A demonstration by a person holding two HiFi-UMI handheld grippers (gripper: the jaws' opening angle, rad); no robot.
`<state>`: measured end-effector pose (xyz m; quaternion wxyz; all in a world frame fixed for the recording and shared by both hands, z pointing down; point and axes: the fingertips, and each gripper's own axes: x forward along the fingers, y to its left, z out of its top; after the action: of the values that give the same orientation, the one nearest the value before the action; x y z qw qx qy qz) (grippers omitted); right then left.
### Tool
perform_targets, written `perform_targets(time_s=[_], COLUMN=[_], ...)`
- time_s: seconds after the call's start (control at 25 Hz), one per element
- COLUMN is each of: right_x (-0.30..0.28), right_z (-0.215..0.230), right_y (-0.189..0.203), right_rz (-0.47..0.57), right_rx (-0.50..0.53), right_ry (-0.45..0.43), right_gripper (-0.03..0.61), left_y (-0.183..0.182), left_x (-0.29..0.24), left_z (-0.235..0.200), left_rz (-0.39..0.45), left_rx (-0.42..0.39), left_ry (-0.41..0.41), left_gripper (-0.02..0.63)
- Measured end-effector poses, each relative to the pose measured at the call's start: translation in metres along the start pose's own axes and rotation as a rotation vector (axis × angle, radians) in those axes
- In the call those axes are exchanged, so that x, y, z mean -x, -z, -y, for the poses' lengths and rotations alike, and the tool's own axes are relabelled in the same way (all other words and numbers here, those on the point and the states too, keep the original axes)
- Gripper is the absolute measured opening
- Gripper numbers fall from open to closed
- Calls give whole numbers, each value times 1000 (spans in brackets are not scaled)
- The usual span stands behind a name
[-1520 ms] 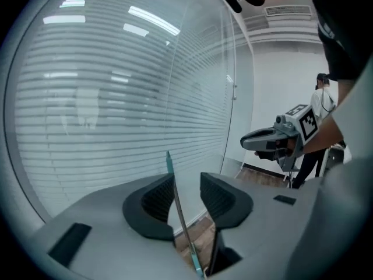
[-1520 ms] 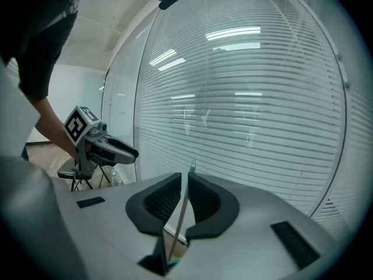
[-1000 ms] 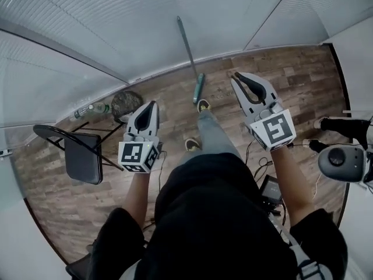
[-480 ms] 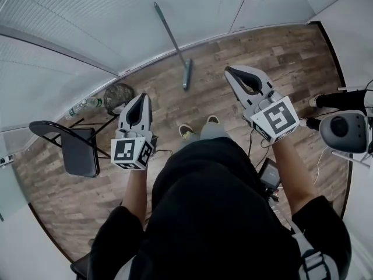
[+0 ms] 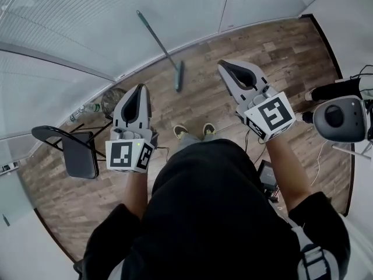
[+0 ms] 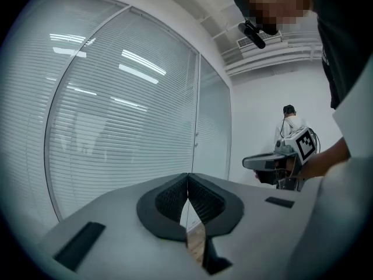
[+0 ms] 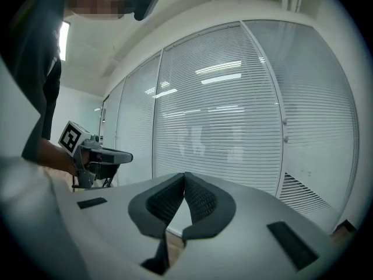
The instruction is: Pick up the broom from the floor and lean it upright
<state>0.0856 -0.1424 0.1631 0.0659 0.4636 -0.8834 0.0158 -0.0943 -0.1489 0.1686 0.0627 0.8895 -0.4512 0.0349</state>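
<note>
Leaning upright against the blind-covered glass wall (image 5: 87, 16), the broom (image 5: 179, 76) occupies the upper centre of the head view, with its head on the wood floor (image 5: 204, 98).

1. Left hand-held gripper (image 5: 141, 88): lower left of the broom, apart from it. Jaws closed tip to tip, nothing between them.
2. Right hand-held gripper (image 5: 225, 65): right of the broom head, apart from it. Jaws likewise closed on nothing.

View differences:
- Only the head view shows the broom, a folding chair (image 5: 78, 156) at the left edge, and the person's shoes (image 5: 182, 131).
- The left gripper view confirms the pads meeting (image 6: 187, 177) and shows the right hand-held gripper at its right edge.
- The right gripper view confirms its pads meeting (image 7: 185, 177) and shows the left hand-held gripper at its left edge.

Count: one broom, two hand-held grippers, one chair, two shoes.
</note>
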Motion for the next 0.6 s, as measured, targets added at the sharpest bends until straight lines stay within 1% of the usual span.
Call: perform_targets(time_s=[0.12, 0.2, 0.28, 0.44, 0.6], right_x=[13, 21, 30, 46, 55], right_z=[10, 13, 14, 22, 26], right_y=[-5, -10, -12, -13, -8], right_rz=[-1, 3, 11, 23, 29], right_rx=[8, 19, 20, 7, -1], right_ry=[28, 43, 54, 71, 75], right_gripper=[18, 18, 18, 18, 18], left_y=[-20, -25, -24, -18, -7], left_x=[-2, -1, -1, -2, 2], left_z=[16, 22, 24, 32, 39], left_rz=[39, 48, 40, 25, 5], left_rx=[-33, -44, -44, -12, -21], left_ry=[7, 19, 23, 19, 12], left_gripper=[21, 21, 21, 21, 21])
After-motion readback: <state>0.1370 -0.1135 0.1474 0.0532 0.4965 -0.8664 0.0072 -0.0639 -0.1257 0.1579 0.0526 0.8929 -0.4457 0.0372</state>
